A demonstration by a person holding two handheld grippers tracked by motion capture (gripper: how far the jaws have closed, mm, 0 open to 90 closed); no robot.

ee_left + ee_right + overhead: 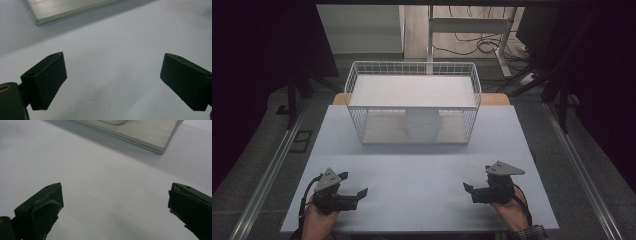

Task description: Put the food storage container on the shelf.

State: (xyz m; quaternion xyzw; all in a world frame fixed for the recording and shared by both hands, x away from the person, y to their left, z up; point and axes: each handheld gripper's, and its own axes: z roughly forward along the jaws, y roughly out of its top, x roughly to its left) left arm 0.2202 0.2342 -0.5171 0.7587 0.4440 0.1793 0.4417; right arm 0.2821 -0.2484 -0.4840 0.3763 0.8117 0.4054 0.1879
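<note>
Both hands are gripping black claws, the left claw (354, 183) and right claw (470, 193), each carrying a grey three-cornered plate and trailing black cable; the right wrist is wearing a dark band (528, 232).

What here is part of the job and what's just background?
In play:
left tongs, open, on the table
right tongs, open
white wire basket, two-tiered
pale round item on its lower shelf, too blurred to identify

Background:
cables on the floor
white desk frame behind
</note>
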